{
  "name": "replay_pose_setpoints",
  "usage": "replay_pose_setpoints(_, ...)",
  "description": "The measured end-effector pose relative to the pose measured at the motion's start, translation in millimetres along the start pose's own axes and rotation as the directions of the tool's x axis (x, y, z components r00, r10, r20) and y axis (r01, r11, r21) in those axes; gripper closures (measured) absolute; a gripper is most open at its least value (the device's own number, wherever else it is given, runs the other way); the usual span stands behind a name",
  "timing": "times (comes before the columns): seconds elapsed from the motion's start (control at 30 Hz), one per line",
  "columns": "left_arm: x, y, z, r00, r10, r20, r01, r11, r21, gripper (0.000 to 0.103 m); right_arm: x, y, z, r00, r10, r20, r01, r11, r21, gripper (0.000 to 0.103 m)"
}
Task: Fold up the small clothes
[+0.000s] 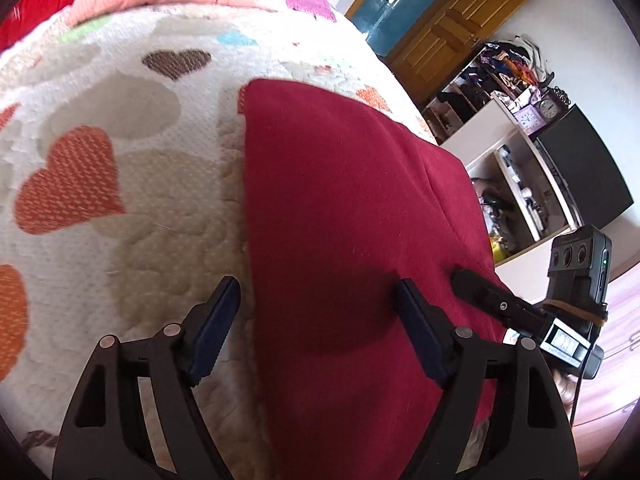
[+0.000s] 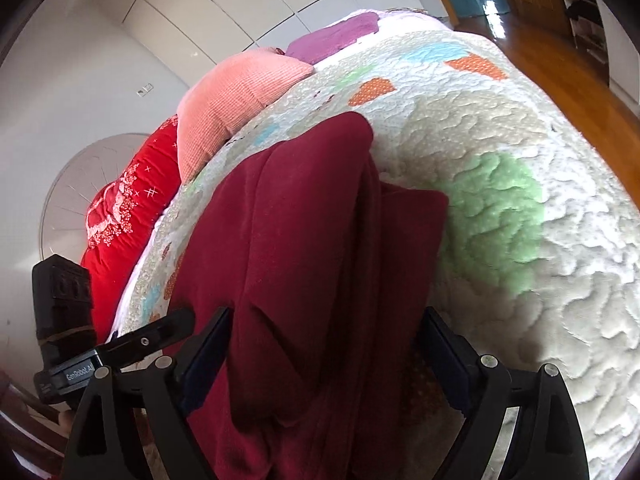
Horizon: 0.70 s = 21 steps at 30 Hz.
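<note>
A dark red garment [image 1: 340,208] lies flat on a quilted bedspread with heart patches [image 1: 120,168]. My left gripper [image 1: 318,300] is open over the garment's left edge, one finger over the quilt and one over the cloth. In the right wrist view the same garment [image 2: 304,240] shows folds and a layered right edge. My right gripper [image 2: 326,344] is open, its fingers standing on either side of the cloth's near part. The right gripper also shows in the left wrist view [image 1: 500,304], at the garment's right edge.
A pink pillow [image 2: 236,100], a red cushion [image 2: 128,208] and a purple cloth [image 2: 340,32] lie at the bed's head. White shelves with clutter [image 1: 512,152], a black screen [image 1: 584,168] and a wooden door [image 1: 452,32] stand beyond the bed. Wooden floor [image 2: 560,72] lies past the bed edge.
</note>
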State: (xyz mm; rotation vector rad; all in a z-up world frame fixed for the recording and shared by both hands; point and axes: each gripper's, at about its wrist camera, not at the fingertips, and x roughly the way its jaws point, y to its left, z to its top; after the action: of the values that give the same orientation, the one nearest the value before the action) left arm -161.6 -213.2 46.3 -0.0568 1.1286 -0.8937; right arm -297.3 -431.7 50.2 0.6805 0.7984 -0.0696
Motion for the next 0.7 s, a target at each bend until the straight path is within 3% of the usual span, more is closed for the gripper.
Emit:
replay_pose_setpoints(0.1, 6, -1, -1, 1.0, -0.025, -0.001, 0.025, 1.0, -0.015, 0.023, 6, 7, 0, 1.0, 0.012, -0.003, -0.012, 1.0, -0.009, 0.016)
replay_pose_setpoints(0.13, 5, -4, -1, 1.0, -0.018, 0.004, 0.018, 1.0, -0.003, 0.024, 8, 11, 0, 1.0, 0.019, -0.011, -0.02, 1.0, -0.022, 0.026)
replay_pose_setpoints(0.27, -6, -10, -1, 1.0, 0.003, 0.005, -0.003, 0.999, 0.04, 0.042, -1, 37, 2, 0.999, -0.036, 0.01, 0.037, 0.99, -0.138, 0.052)
replay_pose_setpoints(0.47, -74, -15, 5, 0.993, 0.002, 0.117, -0.017, 0.992, 0.127, 0.049, -21, 90, 13, 0.996, 0.08, 0.049, -0.067, 0.972, -0.225, 0.053)
replay_pose_setpoints(0.53, -97, -20, 5, 0.98, 0.103, 0.168, -0.133, 0.975, 0.179, 0.049, -16, 109, 14, 0.991, 0.125, 0.049, -0.109, 0.962, -0.25, 0.053)
replay_pose_setpoints(0.6, -105, -16, 4, 0.971, 0.152, 0.184, -0.187, 0.963, 0.193, 0.049, -8, 123, 14, 0.992, 0.1, 0.074, -0.076, 0.957, -0.278, 0.055)
replay_pose_setpoints(0.7, -99, 9, 0, 0.979, 0.145, 0.147, -0.16, 0.982, 0.098, 0.049, 0, 122, 15, 0.996, 0.055, 0.065, -0.036, 0.967, -0.252, 0.058)
